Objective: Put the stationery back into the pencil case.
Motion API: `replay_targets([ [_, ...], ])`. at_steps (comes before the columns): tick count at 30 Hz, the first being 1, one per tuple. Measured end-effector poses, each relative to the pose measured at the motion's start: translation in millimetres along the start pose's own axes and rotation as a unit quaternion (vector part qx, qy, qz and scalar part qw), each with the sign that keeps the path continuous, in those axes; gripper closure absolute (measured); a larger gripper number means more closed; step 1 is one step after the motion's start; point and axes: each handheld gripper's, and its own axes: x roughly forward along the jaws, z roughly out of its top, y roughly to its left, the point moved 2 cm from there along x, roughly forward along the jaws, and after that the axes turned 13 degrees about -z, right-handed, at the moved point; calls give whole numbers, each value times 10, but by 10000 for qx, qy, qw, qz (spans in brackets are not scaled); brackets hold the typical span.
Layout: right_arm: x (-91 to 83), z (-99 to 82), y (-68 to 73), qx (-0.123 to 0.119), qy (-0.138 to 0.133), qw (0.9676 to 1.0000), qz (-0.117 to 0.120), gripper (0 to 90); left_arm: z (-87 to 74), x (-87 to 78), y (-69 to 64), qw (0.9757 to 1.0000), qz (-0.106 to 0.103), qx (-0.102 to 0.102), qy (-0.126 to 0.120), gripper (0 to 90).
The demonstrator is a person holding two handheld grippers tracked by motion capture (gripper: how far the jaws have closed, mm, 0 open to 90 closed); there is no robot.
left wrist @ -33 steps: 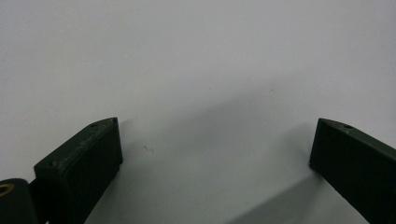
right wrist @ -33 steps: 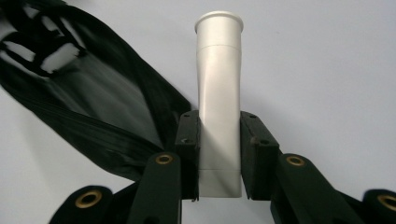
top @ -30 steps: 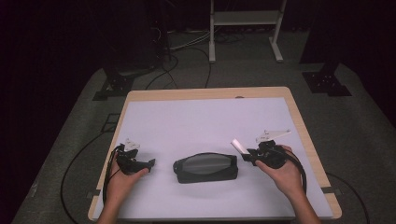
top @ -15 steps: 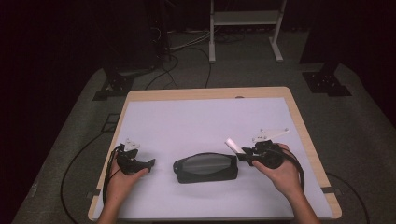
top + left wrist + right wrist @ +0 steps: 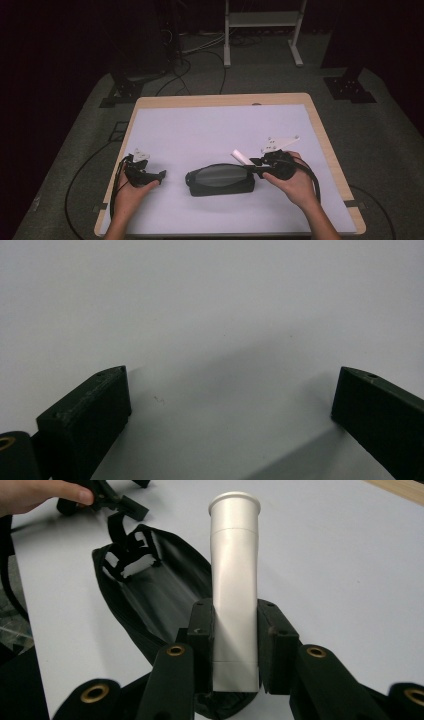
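Note:
A black zip pouch (image 5: pixel 220 180) lies open in the middle of the white table top (image 5: pixel 215 130); its dark inside (image 5: pixel 150 600) faces up in the right gripper view. My right gripper (image 5: pixel 254 161) is shut on a white tube (image 5: pixel 234 580) with a flanged end, and holds it just above the pouch's right end, pointing up and left (image 5: pixel 239 157). My left gripper (image 5: pixel 161 175) rests on the table left of the pouch, open, with bare white surface between its fingers (image 5: pixel 85 415).
The table has a wooden rim (image 5: pixel 327 150) and stands on grey floor. Cables (image 5: pixel 195 70) and a white frame (image 5: pixel 262 30) lie beyond its far edge. Black stands (image 5: pixel 350 85) sit at the back corners.
My right gripper has carried the white tube left and a little up, from beside the pouch to over its right end. The left gripper has stayed put.

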Motion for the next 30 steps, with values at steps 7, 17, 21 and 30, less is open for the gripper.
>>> replay_targets([
  [7,58,76,95,-203,-19,9996,189,704,0,0,0,10000,-1,-3,-2,16],
  [17,168,121,181,-442,30,9983,384,704,0,0,0,10000,0,0,3,16],
  [21,209,140,215,-517,54,9977,440,704,0,-1,0,10000,2,2,4,16],
  [30,322,155,278,-658,160,9961,560,703,0,0,1,10000,0,2,4,16],
])
